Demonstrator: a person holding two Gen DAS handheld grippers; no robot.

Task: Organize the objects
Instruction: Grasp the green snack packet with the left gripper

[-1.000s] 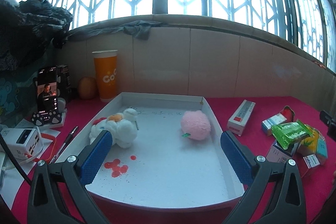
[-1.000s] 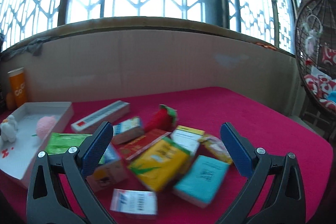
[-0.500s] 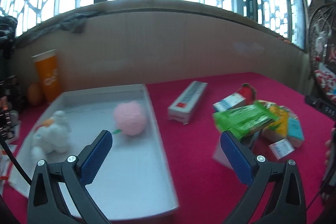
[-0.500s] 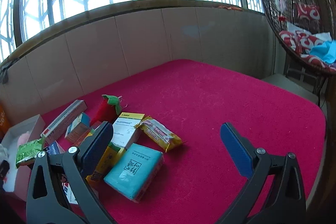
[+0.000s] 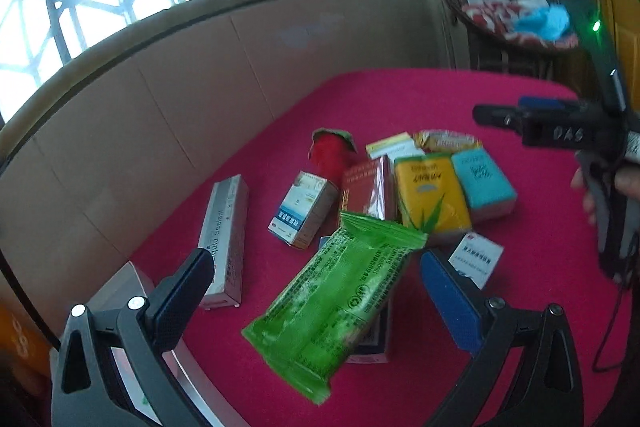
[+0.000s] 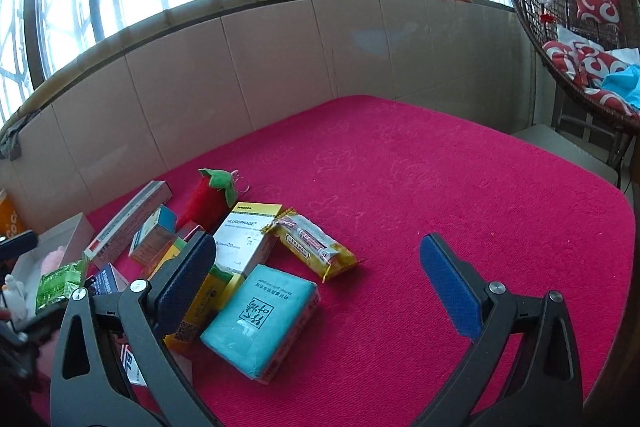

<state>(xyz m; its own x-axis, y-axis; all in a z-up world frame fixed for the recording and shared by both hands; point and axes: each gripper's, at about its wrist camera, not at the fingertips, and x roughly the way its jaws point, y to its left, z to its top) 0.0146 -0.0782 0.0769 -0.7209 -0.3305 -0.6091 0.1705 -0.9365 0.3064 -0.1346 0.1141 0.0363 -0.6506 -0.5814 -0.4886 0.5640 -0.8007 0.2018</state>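
While both tools hang above the red cloth point(image 6: 400, 187), we note the left gripper point(image 5: 316, 291) with fingers spread wide, nothing between them, over the green packet point(image 5: 336, 303), which lies on a dark box. We note the right gripper point(image 6: 316, 283) equally spread and empty, above the teal pack point(image 6: 260, 319). Boxes cluster together: yellow pack point(image 5: 432, 199), long grey carton point(image 5: 226, 239), plush strawberry point(image 6: 210, 197). White tray point(image 6: 60, 239) sits at far left.
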